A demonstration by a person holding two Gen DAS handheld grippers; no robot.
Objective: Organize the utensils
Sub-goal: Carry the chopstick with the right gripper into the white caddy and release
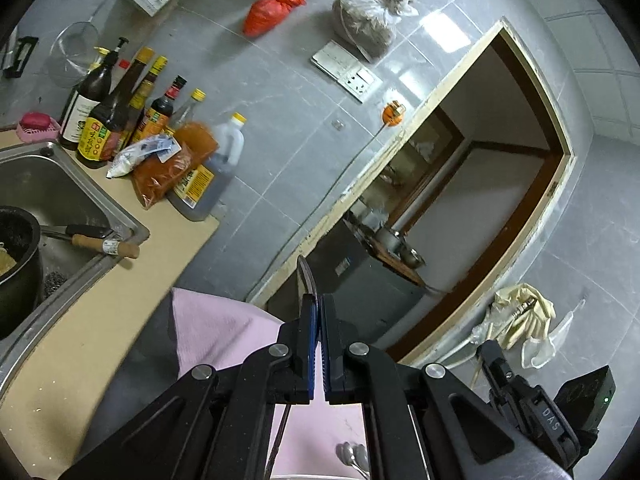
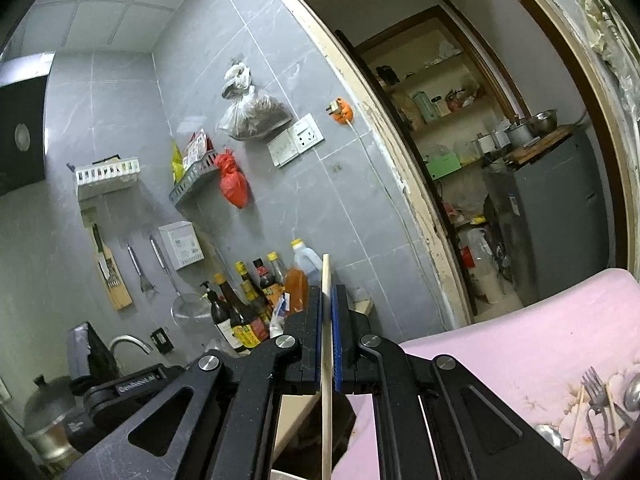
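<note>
i'm holding the left gripper (image 1: 317, 312) closed on a thin dark metal utensil (image 1: 307, 280), its curved end sticking up past the blue pads; i can't tell what kind of utensil it is. the right gripper (image 2: 329, 304) is clamping a pale wooden chopstick (image 2: 326, 344), which is running upright between the pads, its tip poking above them and its lower length hanging down under the jaws.

just below both grippers a pink cloth (image 2: 520, 344) is lying. in the right wrist view a fork (image 2: 596, 396), a spoon (image 2: 634, 392) and more chopsticks (image 2: 578, 420) are resting together on it at the lower right edge. in the left wrist view two spoon bowls (image 1: 352, 454) are showing on the cloth right under the gripper.

further out to the left, a steel sink (image 1: 52, 184) is holding a dark pot (image 1: 16, 256) and a wooden-handled tool (image 1: 106, 246). behind the sink, sauce bottles (image 1: 116, 120) are crowding the tan counter (image 1: 120, 296), with an oil jug (image 1: 216, 164) beside them.

on the grey tiled wall (image 2: 280, 80) a red bag (image 2: 233, 184), a clear bag (image 2: 252, 114) and a socket (image 2: 298, 138) are hanging. beyond it, a doorway (image 2: 404, 184) is opening onto a storeroom with shelves and a grey cabinet (image 2: 560, 216).
</note>
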